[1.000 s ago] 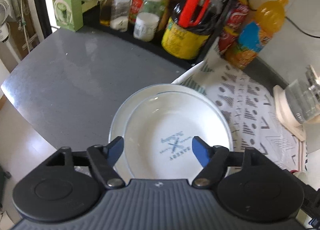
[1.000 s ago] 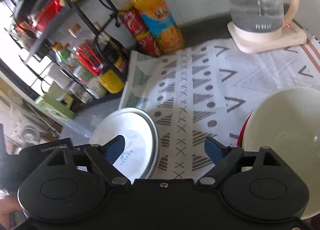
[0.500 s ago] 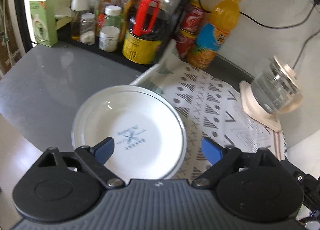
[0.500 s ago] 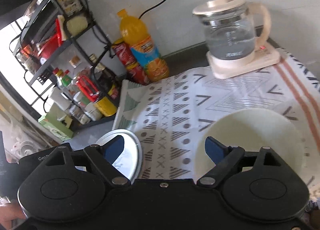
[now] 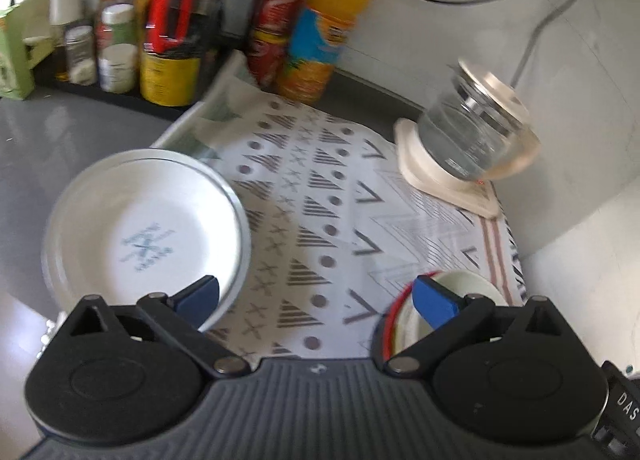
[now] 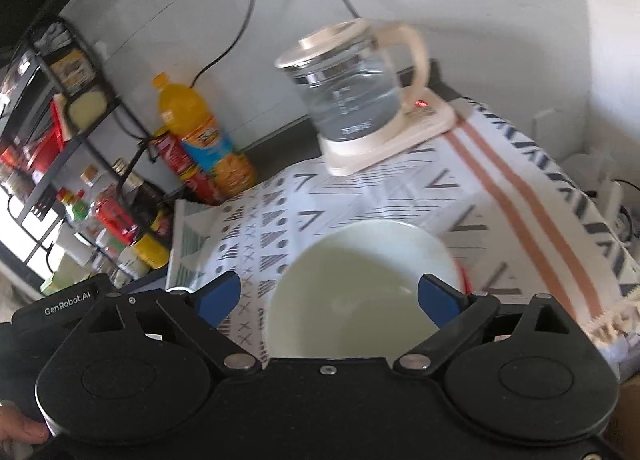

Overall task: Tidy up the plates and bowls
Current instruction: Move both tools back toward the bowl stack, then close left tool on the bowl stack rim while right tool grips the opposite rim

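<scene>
Plates (image 5: 144,228) sit stacked at the cloth's (image 5: 320,220) left edge, bowls (image 6: 360,292) to the right, as the left gripper (image 5: 316,300) and right gripper (image 6: 330,296) spread wider, empty; a clean retreat probably means clearing rims before moving sideways.

Each camera looks steeply down along its own tongs, close over the surface; both share the cloth (image 5: 332,196) (image 6: 360,204), kettle (image 5: 472,132) (image 6: 352,96), orange bottle (image 5: 324,20) (image 6: 200,132).
</scene>
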